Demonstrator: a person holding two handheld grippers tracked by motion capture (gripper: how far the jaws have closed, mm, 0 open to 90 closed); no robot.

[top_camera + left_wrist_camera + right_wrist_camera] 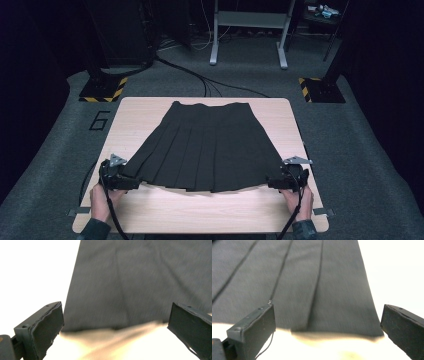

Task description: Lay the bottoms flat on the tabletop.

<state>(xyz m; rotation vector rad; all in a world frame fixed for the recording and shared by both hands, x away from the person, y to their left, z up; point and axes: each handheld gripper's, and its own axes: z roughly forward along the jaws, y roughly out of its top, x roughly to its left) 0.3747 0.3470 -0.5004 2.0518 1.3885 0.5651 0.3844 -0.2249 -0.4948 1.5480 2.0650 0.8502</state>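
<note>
High view: black pleated skirt [205, 147] flat on the table [210, 212], waistband at the far side, hem toward the person. Left gripper [131, 184] at the hem's left corner, right gripper [272, 184] at the right corner; a hand behind each.

Left gripper view: jaws wide apart, nothing between them. Skirt [130, 282] corner lies just ahead, hem edge across the gap; can't tell if they touch.

Right gripper view: jaws wide too, empty. Skirt [299, 282] hem and right edge just ahead, pleats running away.
</note>
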